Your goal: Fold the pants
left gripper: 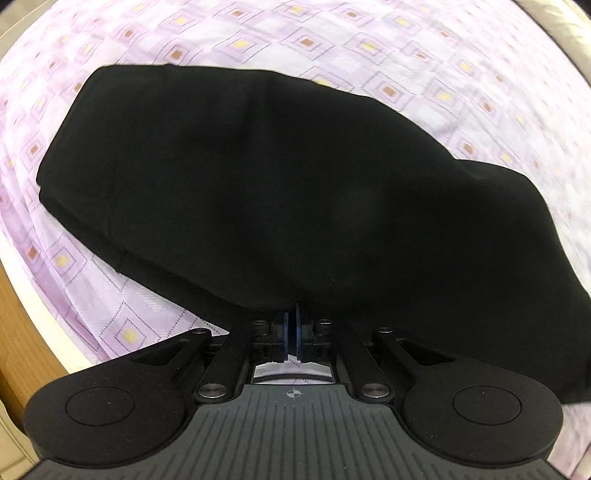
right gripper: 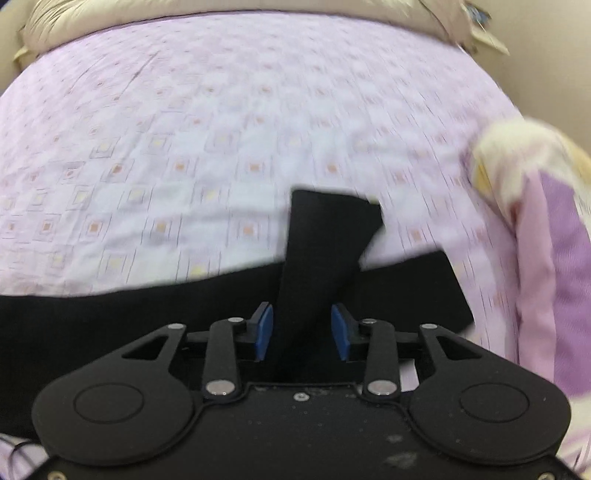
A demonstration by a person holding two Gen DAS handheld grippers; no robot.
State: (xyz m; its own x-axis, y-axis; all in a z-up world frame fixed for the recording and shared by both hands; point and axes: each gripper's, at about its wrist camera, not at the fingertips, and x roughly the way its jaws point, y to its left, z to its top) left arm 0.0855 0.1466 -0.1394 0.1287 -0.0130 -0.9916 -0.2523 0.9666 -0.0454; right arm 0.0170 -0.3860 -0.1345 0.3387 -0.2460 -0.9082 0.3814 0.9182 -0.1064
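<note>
1. Pants (left gripper: 280, 192), black, lie spread on a bed sheet (left gripper: 369, 55) printed in lilac with small yellow and orange squares; in the left wrist view they fill the middle of the frame as one broad dark mass.
2. The left gripper (left gripper: 292, 325) has its blue pads (left gripper: 285, 334) pressed together, and the near edge of the pants hangs right at their tips, apparently pinched between them.
3. The right gripper (right gripper: 302, 326) has its blue pads (right gripper: 264, 330) spread apart, with a raised strip of the pants standing between them; neither pad clearly touches it.
4. In the right wrist view the rest of the pants stretches as a dark band across the sheet, left to right.
5. A beige quilt (right gripper: 221, 11) lies along the far edge of the bed, and a pink and purple cloth (right gripper: 546, 236) sits at the right side, blurred.
</note>
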